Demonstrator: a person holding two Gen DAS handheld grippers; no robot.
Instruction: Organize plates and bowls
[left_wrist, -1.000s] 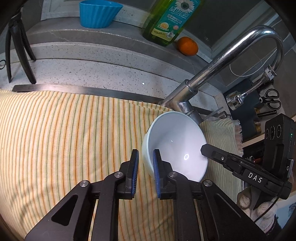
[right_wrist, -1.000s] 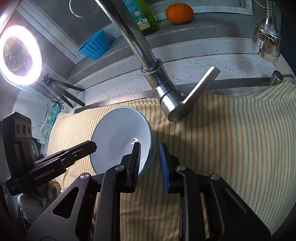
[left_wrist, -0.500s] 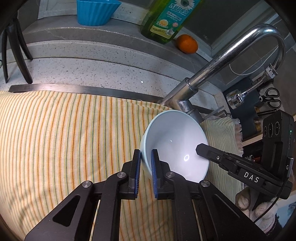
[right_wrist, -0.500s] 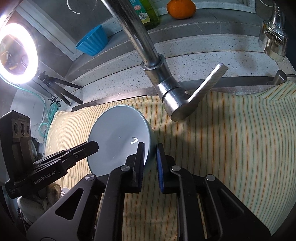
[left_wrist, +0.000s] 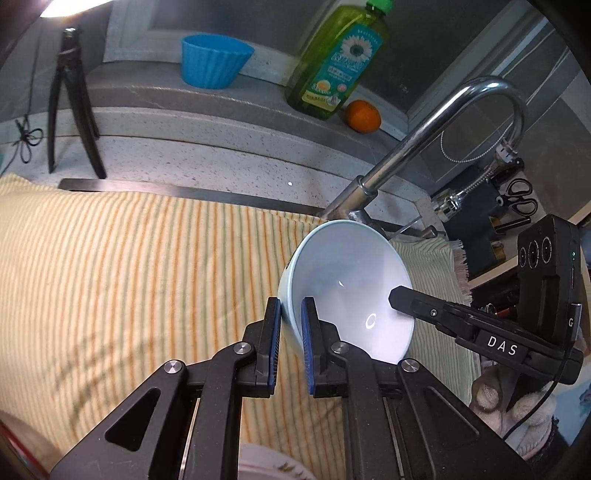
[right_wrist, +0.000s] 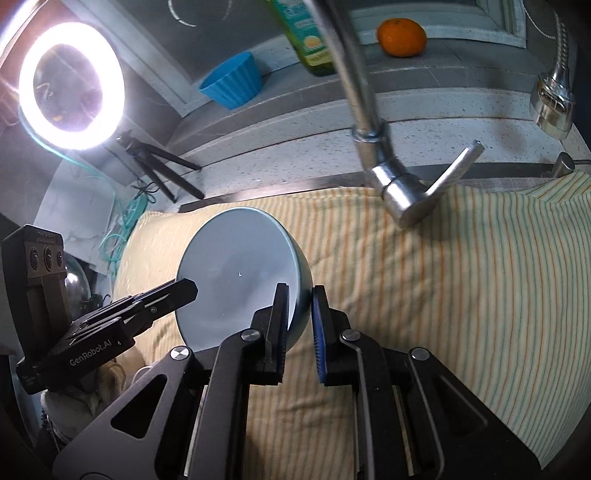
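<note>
A pale blue-white bowl (left_wrist: 347, 280) is held tilted on its side above the striped cloth (left_wrist: 129, 266). My left gripper (left_wrist: 290, 328) is shut on the bowl's near rim, one pad inside and one outside. My right gripper (right_wrist: 299, 314) is shut on the opposite rim of the same bowl (right_wrist: 236, 273). Each gripper shows in the other's view: the right one at the bowl's right side (left_wrist: 402, 295), the left one at its left side (right_wrist: 184, 288). A patterned plate rim (left_wrist: 273, 465) peeks in at the bottom edge of the left wrist view.
A chrome faucet (left_wrist: 436, 133) arches just behind the bowl; its lever (right_wrist: 428, 192) juts over the cloth. On the ledge stand a blue cup (left_wrist: 214, 61), a green soap bottle (left_wrist: 336, 62) and an orange (left_wrist: 362, 116). A ring light (right_wrist: 70, 85) on a tripod stands left.
Both grippers have closed onto the bowl's rim. The bowl has been lifted off the cloth and tipped more upright between them.
</note>
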